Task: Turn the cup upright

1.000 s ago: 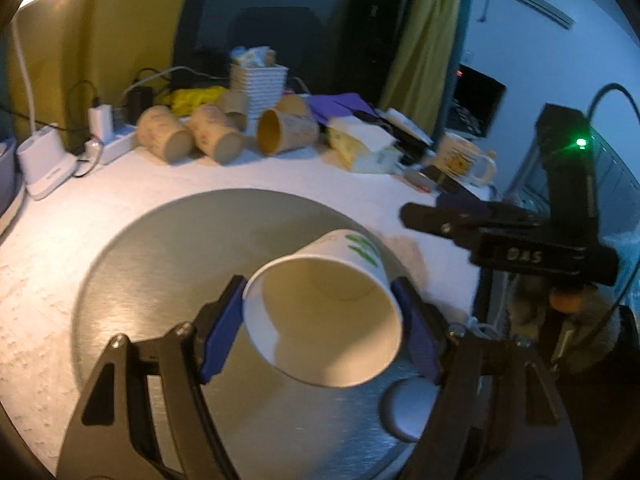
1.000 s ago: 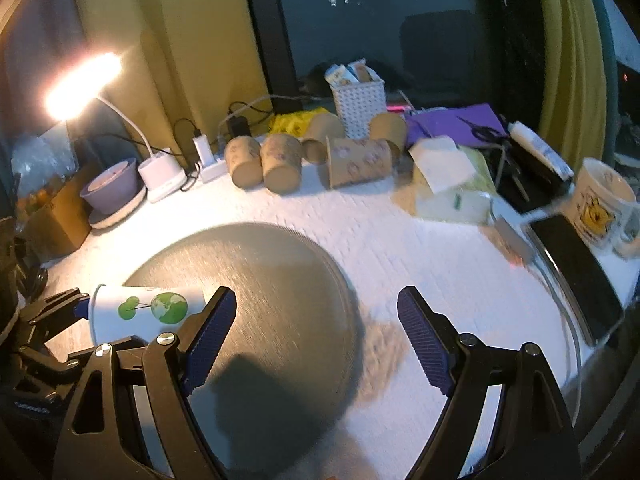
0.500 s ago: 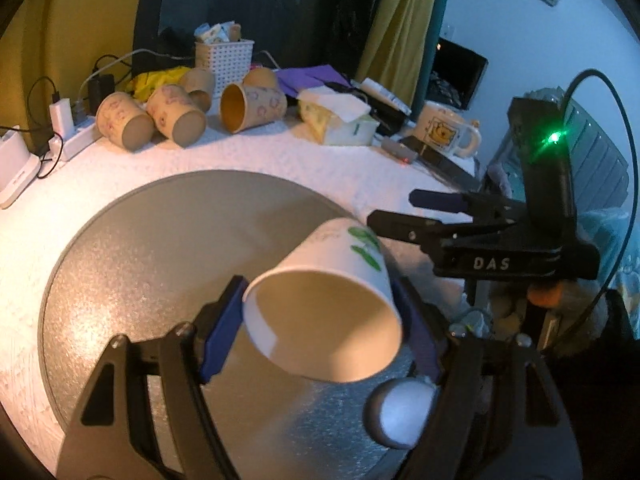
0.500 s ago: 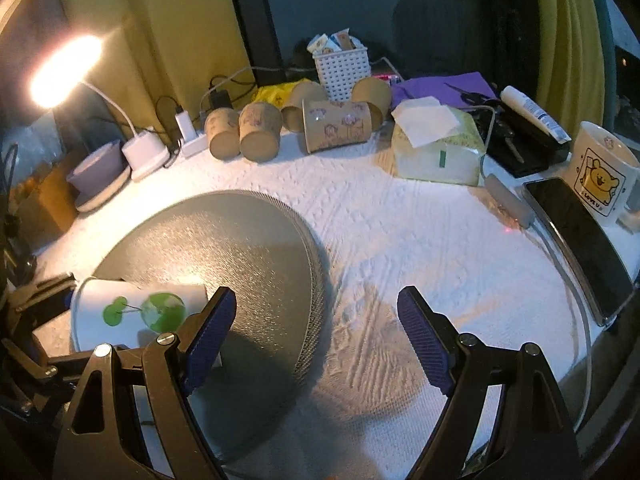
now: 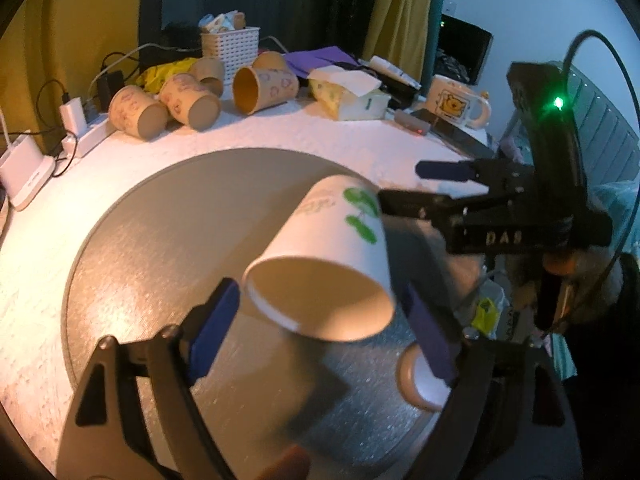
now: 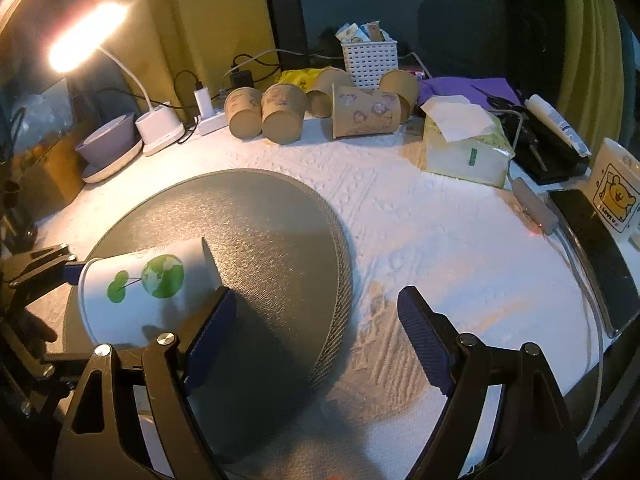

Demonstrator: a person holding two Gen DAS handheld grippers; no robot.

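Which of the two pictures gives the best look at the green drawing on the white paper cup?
The right wrist view. It sees the white paper cup side-on, so its green drawing shows whole. The left wrist view looks into the cup's open mouth between the left tool fingers, catching only a slanted part of the drawing.

Your right gripper (image 6: pixel 314 330) has its jaws spread wide with nothing between them, over the edge of the grey mat (image 6: pixel 276 240) on the white surface (image 6: pixel 440 240). At far left your left gripper (image 6: pixel 44 276) clamps the cup (image 6: pixel 144 288), which lies tilted, mouth toward the left, base toward the mat's middle. Brown cups (image 6: pixel 280 118) lie along the back near a lit lamp (image 6: pixel 86 38).
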